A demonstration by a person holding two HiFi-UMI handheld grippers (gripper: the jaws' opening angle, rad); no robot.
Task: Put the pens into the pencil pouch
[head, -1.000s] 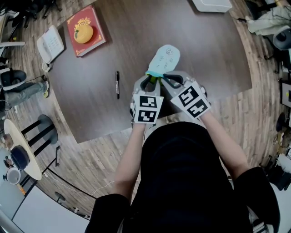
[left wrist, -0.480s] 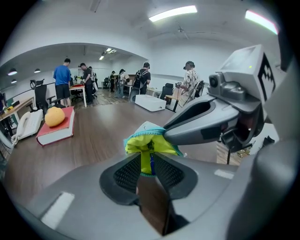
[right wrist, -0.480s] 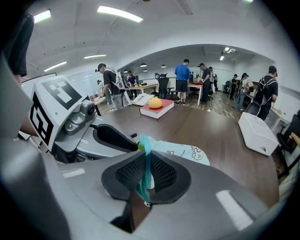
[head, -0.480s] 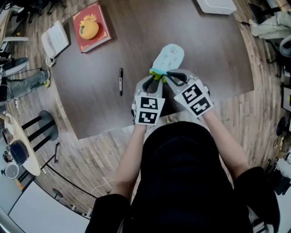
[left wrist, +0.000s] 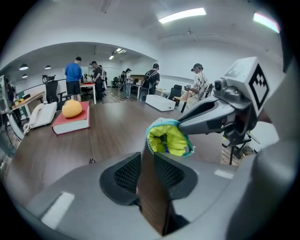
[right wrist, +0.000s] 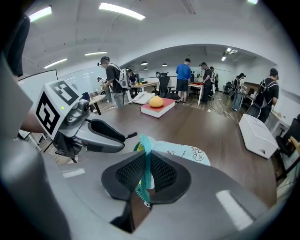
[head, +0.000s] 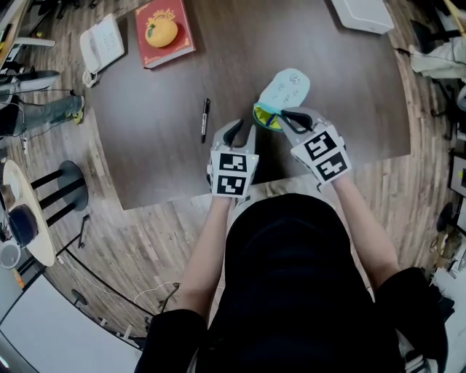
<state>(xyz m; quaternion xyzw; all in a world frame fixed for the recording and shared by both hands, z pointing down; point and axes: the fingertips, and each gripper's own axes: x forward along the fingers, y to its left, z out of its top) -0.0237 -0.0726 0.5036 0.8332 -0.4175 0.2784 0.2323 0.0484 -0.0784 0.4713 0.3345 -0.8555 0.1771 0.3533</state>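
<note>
A light blue pencil pouch with yellow-green lining lies on the dark table, its mouth gaping toward me. My right gripper is shut on the teal zipper edge of the pouch. In the left gripper view, dark and blue things show inside the pouch. My left gripper hovers just left of the mouth, open, with only table visible between its pads. A black pen lies on the table a little left of the left gripper.
At the table's far left are a red book with an orange on it and a white telephone. A white box sits at the far right. The table's near edge runs just under my hands. People stand in the background.
My left gripper has moved left, away from the pouch mouth, and now has nothing between its jaws. The pouch mouth gapes wider. The right gripper keeps its hold.
</note>
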